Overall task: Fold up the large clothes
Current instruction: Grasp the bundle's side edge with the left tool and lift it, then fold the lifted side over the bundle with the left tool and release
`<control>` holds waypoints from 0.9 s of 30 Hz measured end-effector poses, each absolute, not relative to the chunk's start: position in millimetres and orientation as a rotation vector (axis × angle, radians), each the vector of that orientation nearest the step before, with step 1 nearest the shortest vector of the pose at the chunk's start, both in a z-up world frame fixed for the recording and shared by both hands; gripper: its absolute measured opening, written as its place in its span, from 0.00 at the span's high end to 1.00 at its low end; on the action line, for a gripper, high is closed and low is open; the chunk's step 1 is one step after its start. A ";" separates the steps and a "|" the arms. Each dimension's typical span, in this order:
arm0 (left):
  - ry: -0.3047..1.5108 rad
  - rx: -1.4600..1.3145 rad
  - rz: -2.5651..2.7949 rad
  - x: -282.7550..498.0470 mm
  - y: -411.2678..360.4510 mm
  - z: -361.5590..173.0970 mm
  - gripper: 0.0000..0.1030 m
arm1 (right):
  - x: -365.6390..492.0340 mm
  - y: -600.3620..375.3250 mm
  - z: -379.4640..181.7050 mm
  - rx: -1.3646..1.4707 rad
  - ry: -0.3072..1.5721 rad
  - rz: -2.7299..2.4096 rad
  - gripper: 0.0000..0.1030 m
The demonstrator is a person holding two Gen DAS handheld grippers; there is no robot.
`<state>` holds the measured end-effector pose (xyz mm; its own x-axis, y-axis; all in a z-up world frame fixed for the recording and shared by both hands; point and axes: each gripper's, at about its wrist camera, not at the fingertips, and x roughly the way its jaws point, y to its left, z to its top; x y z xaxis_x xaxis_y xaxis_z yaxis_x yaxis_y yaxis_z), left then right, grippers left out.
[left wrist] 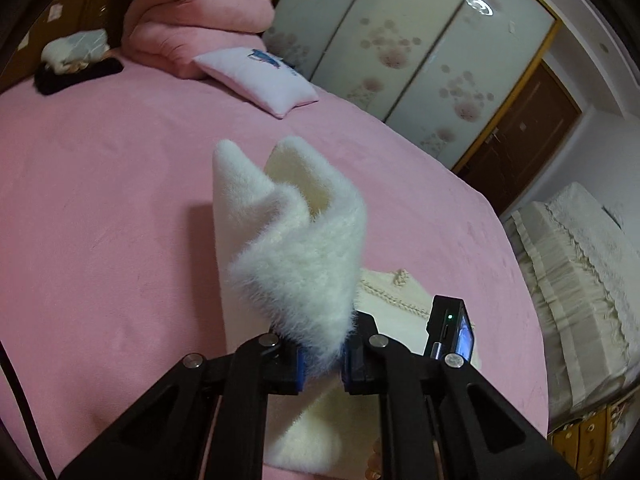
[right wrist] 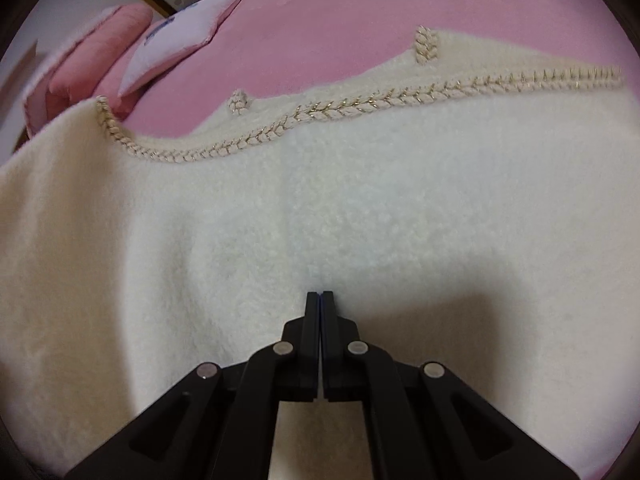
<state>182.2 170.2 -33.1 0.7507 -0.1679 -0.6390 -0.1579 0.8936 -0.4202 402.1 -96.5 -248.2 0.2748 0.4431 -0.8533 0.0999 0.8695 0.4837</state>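
Left wrist: left hand-held gripper (left wrist: 323, 354) clamped on fluffy white garment (left wrist: 292, 232), fabric upright above it.

Fluffy, long-piled cream cloth of the sweater (left wrist: 296, 236), edged with braided cord trim (right wrist: 360, 104); smooth matt pink sheet on the bed (left wrist: 100, 184); matt black plastic left hand-held gripper (left wrist: 322, 364).

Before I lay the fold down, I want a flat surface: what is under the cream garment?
The cream garment lies on the pink bedsheet, which shows around it. The sheet directly beneath is covered, so lumps or wrinkles there cannot be seen. The left gripper holds one fluffy part up.
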 end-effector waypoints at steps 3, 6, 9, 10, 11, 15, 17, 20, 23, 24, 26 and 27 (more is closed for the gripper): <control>0.713 -0.471 -0.049 182.1 156.9 -25.4 0.90 | 400.0 -121.7 -250.5 0.631 1.304 0.305 1.00; 0.695 -0.449 -0.121 177.1 134.3 -16.5 0.90 | 391.7 -145.1 -238.2 0.625 1.325 0.312 1.00; 0.696 -0.444 -0.205 180.6 94.6 -14.2 0.90 | 378.4 -174.5 -223.4 0.502 1.321 0.270 1.00; 0.697 -0.449 -0.235 178.6 81.0 -13.2 0.90 | 375.4 -187.5 -219.5 0.484 1.317 0.266 1.00; 0.701 -0.447 -0.264 177.1 65.5 -13.2 0.90 | 372.2 -203.9 -216.4 0.476 1.311 0.260 1.00; 0.728 -0.431 -0.373 169.1 6.4 -15.0 0.91 | 358.1 -278.5 -206.9 0.492 1.290 0.194 1.00; 0.769 -0.399 -0.433 166.4 -25.3 -23.5 0.91 | 350.1 -321.5 -205.2 0.530 1.279 0.145 1.00; 0.862 -0.319 -0.504 150.8 -74.6 -44.7 0.90 | 342.4 -373.5 -203.5 0.602 1.258 0.103 1.00; 0.936 -0.215 -0.488 138.6 -103.3 -74.0 0.90 | 332.6 -414.2 -200.5 0.627 1.232 0.059 1.00; 0.956 -0.178 -0.479 132.5 -111.9 -81.9 0.90 | 329.5 -421.2 -200.0 0.630 1.227 0.052 1.00; 0.993 -0.144 -0.463 131.0 -116.5 -91.7 0.89 | 324.1 -434.2 -196.4 0.643 1.209 0.060 0.95; 1.013 -0.133 -0.457 130.8 -120.1 -96.1 0.89 | 319.2 -435.1 -192.5 0.648 1.197 0.072 0.95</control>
